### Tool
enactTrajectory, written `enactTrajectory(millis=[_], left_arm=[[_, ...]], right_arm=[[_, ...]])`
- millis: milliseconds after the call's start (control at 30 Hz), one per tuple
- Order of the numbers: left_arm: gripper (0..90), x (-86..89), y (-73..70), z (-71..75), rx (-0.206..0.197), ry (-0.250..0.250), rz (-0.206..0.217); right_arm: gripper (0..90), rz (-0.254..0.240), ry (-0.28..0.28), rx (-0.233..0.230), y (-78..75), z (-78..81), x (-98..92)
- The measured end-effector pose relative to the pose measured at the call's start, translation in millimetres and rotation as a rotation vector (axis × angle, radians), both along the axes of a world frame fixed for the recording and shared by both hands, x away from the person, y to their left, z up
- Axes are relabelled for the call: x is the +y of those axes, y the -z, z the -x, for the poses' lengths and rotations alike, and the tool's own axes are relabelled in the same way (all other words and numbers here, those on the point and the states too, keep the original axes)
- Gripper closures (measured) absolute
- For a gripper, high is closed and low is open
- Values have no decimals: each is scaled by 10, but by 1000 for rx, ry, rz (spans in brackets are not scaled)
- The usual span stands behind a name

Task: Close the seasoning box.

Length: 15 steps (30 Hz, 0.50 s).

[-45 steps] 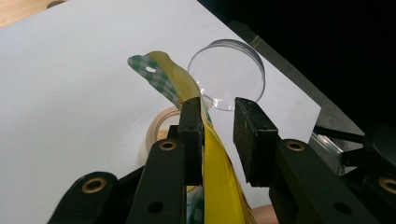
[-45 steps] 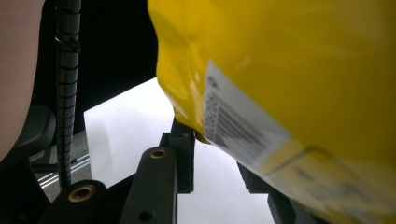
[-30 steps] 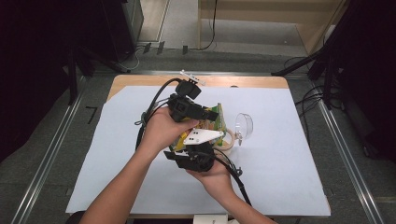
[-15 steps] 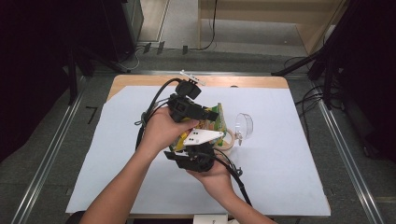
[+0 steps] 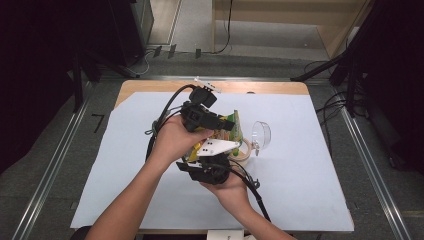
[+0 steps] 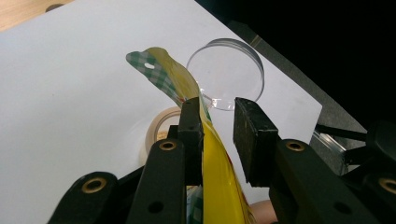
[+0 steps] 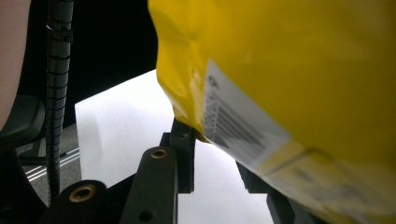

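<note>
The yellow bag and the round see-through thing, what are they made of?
The yellow bag looks like thin glossy plastic film: it shines and curls. The round see-through thing seems hard clear plastic, maybe glass: the white sheet shows through it.

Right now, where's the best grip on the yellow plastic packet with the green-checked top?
On the yellow plastic packet, take its flat green-checked header strip, above the left tongs. That strip is thin and curls free in the air, so probably come from its top edge, one jaw on each face.
</note>
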<state>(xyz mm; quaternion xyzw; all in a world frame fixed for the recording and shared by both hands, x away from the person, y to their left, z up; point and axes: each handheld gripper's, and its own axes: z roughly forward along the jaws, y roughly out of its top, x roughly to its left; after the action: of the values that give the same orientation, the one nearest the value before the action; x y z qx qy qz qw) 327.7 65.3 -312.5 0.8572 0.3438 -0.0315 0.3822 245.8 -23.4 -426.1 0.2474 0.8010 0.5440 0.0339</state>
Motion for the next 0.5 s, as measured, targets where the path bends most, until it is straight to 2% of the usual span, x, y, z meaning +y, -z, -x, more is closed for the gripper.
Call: enactTrajectory(millis=[267, 500], left_arm=[[740, 16, 15, -37, 19, -6, 10], [741, 26, 17, -47, 23, -5, 14]], right_arm=[[717, 5, -6, 22, -22, 2, 1], [716, 8, -7, 22, -30, 7, 5]])
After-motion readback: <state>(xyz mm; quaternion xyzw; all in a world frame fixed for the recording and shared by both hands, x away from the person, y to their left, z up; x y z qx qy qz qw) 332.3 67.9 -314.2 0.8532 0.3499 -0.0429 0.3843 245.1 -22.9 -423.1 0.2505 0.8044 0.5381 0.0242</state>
